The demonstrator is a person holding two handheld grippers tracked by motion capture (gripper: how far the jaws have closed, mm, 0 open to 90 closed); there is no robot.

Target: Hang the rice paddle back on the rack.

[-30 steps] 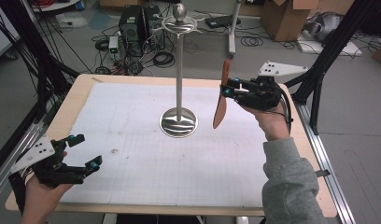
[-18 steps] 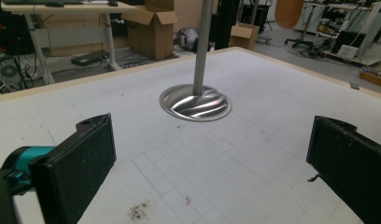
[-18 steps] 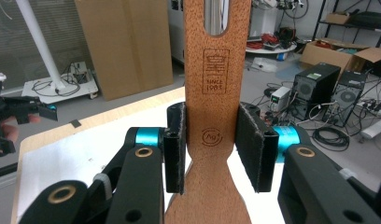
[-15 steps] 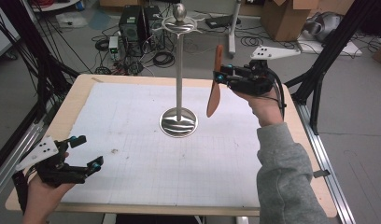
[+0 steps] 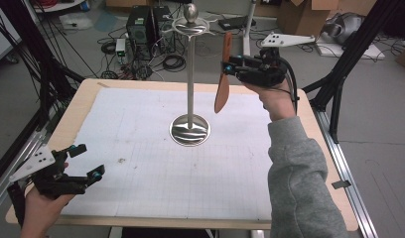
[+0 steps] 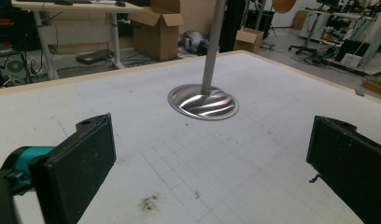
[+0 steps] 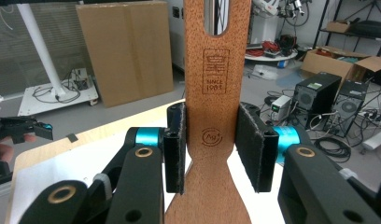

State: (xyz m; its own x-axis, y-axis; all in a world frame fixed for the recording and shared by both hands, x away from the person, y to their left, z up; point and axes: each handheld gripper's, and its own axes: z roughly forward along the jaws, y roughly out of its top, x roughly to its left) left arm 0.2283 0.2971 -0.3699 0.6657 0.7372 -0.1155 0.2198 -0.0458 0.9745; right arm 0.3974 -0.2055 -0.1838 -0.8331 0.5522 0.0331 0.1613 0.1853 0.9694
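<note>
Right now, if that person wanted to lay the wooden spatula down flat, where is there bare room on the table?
The white mat is bare between the metal stand and the near edge, right of the left gripper, apart from small smudges. The strip beneath the right gripper and its spatula is bare too. The stand's round base takes up the middle.

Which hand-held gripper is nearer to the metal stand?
Right. The right hand-held gripper hovers beside the stand, holding a wooden spatula; the left hand-held gripper is at the near-left corner.
</note>
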